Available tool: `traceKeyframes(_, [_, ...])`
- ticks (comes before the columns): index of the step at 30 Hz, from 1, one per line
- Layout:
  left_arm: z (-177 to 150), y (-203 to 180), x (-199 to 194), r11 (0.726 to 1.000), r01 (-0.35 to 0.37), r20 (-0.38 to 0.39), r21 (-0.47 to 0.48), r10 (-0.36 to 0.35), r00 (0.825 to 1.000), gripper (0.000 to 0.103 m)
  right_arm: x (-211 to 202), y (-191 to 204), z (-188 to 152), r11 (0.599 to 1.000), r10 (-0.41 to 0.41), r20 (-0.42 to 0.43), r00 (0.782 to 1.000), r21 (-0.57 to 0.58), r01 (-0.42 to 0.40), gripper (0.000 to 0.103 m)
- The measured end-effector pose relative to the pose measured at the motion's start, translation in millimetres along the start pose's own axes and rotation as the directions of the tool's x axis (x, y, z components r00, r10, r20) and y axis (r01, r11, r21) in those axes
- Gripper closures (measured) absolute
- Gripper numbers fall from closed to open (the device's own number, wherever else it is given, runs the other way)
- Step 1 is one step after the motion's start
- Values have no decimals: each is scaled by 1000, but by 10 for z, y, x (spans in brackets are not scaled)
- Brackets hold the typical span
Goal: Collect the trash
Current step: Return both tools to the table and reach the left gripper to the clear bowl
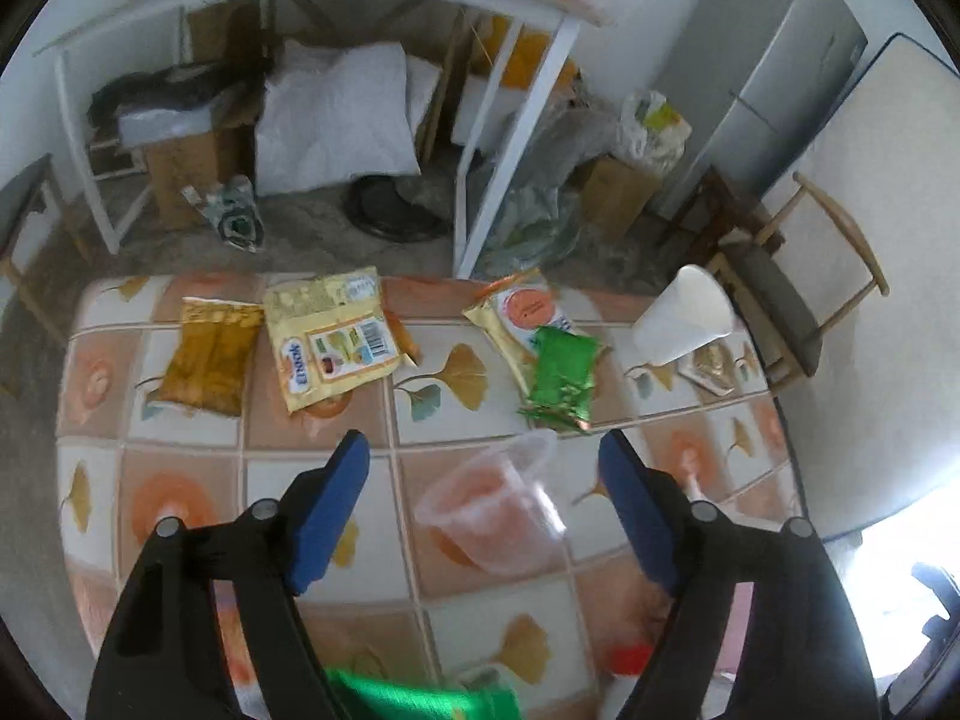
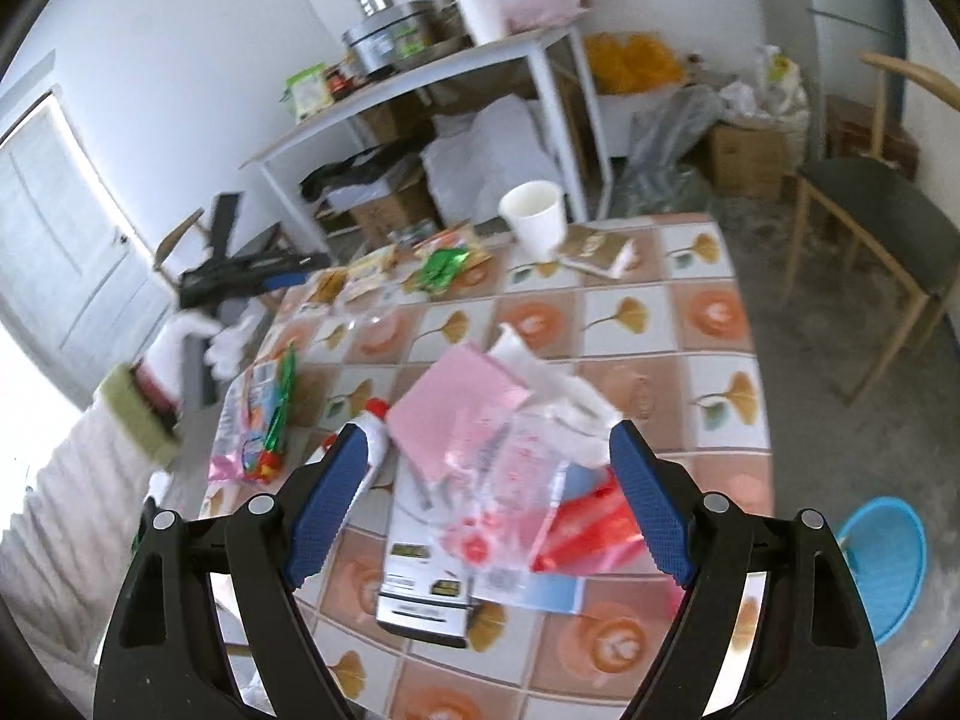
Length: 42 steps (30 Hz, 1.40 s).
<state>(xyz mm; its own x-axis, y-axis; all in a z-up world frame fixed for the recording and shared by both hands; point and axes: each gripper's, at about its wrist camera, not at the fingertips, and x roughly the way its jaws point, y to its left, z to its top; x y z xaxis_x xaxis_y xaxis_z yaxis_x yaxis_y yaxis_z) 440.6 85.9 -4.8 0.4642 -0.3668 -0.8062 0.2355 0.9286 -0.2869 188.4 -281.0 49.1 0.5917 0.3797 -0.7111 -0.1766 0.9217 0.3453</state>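
My left gripper (image 1: 483, 468) is spread wide, holding nothing. The clear plastic cup (image 1: 498, 510) lies on its side between the fingers, low in the middle of the frame. I should go down slowly and squeeze softly. My right gripper (image 2: 489, 468) is spread wide over the wrapper pile (image 2: 480, 456).

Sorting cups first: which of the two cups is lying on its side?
The clear plastic cup between the left gripper's fingers lies tipped over; the white paper cup stands upright.

Black claw (image 1: 483, 456), blue pads (image 1: 330, 516), white glove (image 2: 231, 345).
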Motion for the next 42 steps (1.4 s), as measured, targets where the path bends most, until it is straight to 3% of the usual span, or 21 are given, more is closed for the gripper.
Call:
traceKeyframes(5, [62, 51, 386, 999, 43, -101, 21, -41, 994, 37, 166, 49, 44, 999, 37, -34, 999, -1, -38, 24])
traceKeyframes(16, [35, -172, 417, 983, 137, -168, 121, -116, 979, 48, 438, 4, 79, 995, 87, -79, 993, 46, -83, 24])
traceKeyframes(22, [-176, -397, 396, 965, 144, -212, 221, -97, 973, 62, 483, 10, 61, 993, 107, -82, 991, 65, -102, 24])
traceKeyframes(32, [-587, -621, 207, 933, 135, -252, 332, -51, 966, 62, 407, -48, -16, 991, 111, -72, 991, 89, -104, 24])
traceKeyframes(36, [-755, -713, 202, 909, 86, -265, 408, 27, 964, 62, 397, -77, -54, 989, 111, -71, 991, 104, -104, 24])
traceKeyframes(38, [-789, -731, 202, 904, 57, -257, 424, 60, 965, 72, 387, -85, -62, 988, 113, -69, 991, 110, -105, 24])
traceKeyframes(40, [-813, -749, 198, 905, 42, -246, 424, 71, 967, 90, 370, -73, -57, 987, 115, -64, 991, 116, -107, 24])
traceKeyframes(42, [-809, -762, 169, 910, 37, -228, 413, 64, 972, 95, 366, -67, -42, 984, 127, -62, 990, 132, -118, 24])
